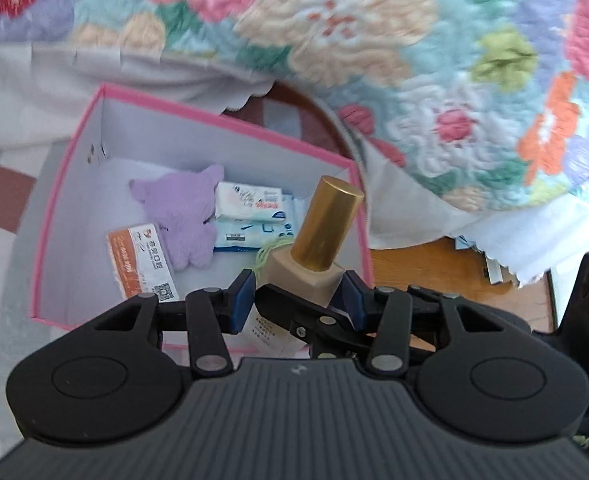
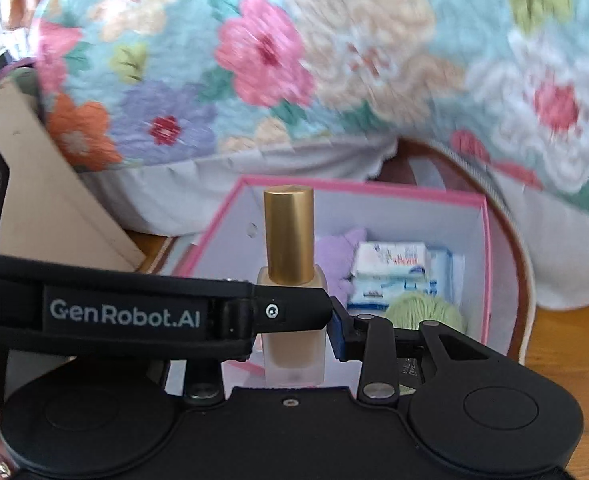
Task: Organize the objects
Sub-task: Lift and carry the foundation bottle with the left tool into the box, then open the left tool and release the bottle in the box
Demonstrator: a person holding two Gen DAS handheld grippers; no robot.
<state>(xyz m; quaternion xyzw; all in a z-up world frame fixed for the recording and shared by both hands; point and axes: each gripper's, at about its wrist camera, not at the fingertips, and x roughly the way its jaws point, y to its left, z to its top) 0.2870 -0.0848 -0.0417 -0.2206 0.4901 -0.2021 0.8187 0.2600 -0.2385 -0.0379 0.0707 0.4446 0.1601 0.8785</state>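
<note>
Both grippers are clamping one foundation bottle (image 2: 294, 320) over the near corner of the pink-rimmed box (image 1: 198, 114): the left gripper (image 1: 300, 300) and the right gripper (image 2: 294, 326) are each pressing narrow on its frosted beige body, while its gold cap (image 2: 289, 236) is standing upright in the right wrist view and leaning up and to the right in the left one. The box is sitting tight under the overhanging floral blanket (image 1: 434, 80), leaving open floor only along its near-left part. The left view alone is showing the orange packet (image 1: 140, 260) beside the purple plush (image 1: 186, 216); the right view alone is showing a tilted cardboard panel (image 2: 54, 200), and the green yarn ball (image 2: 424, 312) more fully.
</note>
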